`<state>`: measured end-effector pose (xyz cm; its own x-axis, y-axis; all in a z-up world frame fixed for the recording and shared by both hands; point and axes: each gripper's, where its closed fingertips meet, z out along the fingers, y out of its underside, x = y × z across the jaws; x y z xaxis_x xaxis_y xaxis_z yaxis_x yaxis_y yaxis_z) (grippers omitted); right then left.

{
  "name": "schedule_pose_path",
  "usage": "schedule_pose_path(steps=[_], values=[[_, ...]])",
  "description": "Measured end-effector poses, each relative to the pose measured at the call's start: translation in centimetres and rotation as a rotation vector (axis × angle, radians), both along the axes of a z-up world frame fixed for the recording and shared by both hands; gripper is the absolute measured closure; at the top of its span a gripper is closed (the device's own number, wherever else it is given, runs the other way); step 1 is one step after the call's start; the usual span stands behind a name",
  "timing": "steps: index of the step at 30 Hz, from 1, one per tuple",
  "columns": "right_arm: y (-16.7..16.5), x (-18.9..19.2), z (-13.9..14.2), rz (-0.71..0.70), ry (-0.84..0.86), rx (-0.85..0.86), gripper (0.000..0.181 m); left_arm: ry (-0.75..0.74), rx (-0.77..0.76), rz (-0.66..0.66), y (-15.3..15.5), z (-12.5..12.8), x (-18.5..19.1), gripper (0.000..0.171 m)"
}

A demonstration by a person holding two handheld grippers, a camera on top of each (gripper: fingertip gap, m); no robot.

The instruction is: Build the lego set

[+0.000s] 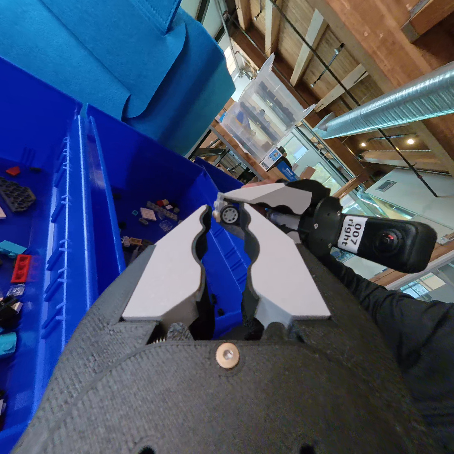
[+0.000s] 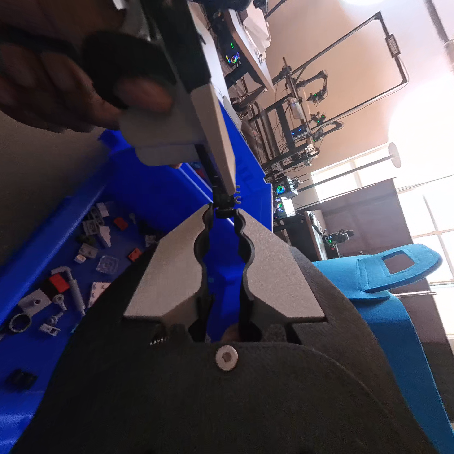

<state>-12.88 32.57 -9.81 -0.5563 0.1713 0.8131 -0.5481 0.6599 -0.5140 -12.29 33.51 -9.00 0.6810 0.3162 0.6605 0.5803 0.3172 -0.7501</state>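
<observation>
My left gripper [image 1: 224, 208] and my right gripper [image 2: 223, 211] meet tip to tip in the air above the blue bins. Between them is a small wheel assembly [image 1: 228, 214]: a black tyre with a grey hub on a light grey part. In the left wrist view it sits between my left fingertips, with the right gripper [image 1: 258, 195] coming in from the right and closed on its far end. In the right wrist view it shows as a small black part [image 2: 222, 212] pinched between my right fingertips, with the left gripper [image 2: 216, 152] reaching down from above.
Blue bins [image 1: 137, 157] below hold several loose grey, red, black and clear bricks [image 1: 157, 213]; one bin also shows in the right wrist view [image 2: 152, 186]. A teal fabric object [image 1: 98, 54] stands behind them. A person's hand [image 2: 73, 81] holds the left gripper. Both grippers' tips are close together, under 4 cm apart.
</observation>
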Motion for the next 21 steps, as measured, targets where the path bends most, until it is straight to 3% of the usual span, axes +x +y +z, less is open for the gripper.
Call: schedule_pose_path(steps=[8,21], values=[[0.1,0.8,0.5,0.026,-0.021,-0.086,0.163,0.132,-0.079,-0.052,0.1,0.4,0.6,0.153],[1.2,2.6,1.3,0.252,-0.531,-0.123,0.152,0.645,-0.485,-0.213,0.3,-0.6,2.3,0.153]])
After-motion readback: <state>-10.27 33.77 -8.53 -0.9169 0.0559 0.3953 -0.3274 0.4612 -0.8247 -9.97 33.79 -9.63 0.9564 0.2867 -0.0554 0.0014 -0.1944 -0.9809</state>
